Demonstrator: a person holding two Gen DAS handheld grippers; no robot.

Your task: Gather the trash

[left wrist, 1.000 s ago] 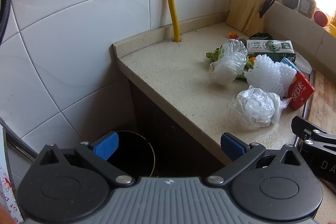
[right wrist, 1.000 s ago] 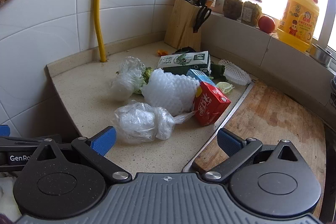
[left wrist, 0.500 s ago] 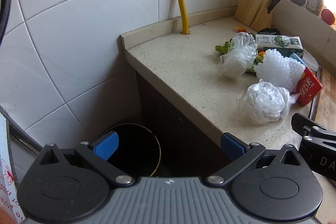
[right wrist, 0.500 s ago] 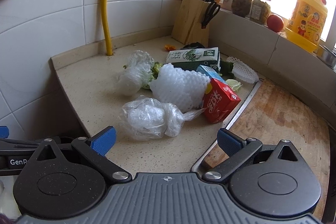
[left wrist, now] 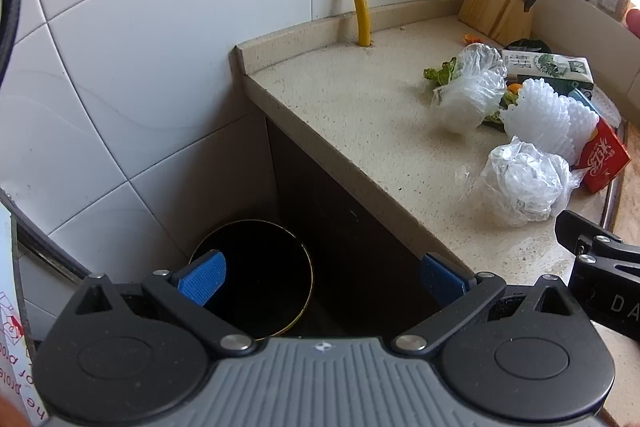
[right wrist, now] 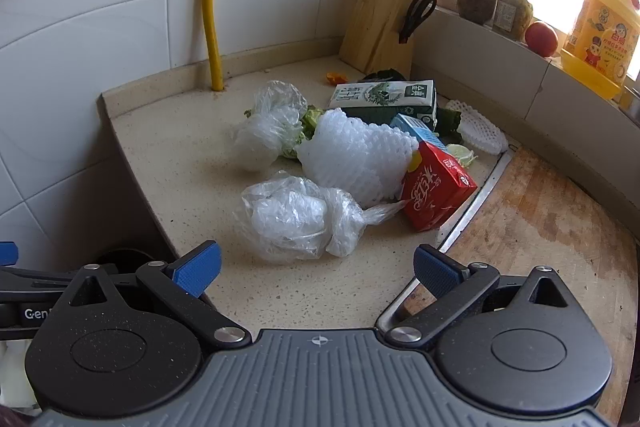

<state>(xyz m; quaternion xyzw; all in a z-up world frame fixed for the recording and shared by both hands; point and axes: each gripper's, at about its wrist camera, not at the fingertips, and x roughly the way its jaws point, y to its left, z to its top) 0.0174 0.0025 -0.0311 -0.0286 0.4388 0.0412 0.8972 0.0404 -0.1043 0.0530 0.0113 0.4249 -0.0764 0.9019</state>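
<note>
Trash [right wrist: 296,219] lay loose on the worktop [right wrist: 180,163]; your claws [right wrist: 316,269] [left wrist: 322,277] gaped empty, and a thin bag could slip free.

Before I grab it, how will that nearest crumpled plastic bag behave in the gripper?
The plastic bag looks thin and crinkled, so it will probably squash and flop rather than hold shape. It seems mostly wadded film, so likely light. Its loose tail lies against the red carton and may nudge it when lifted.
</note>
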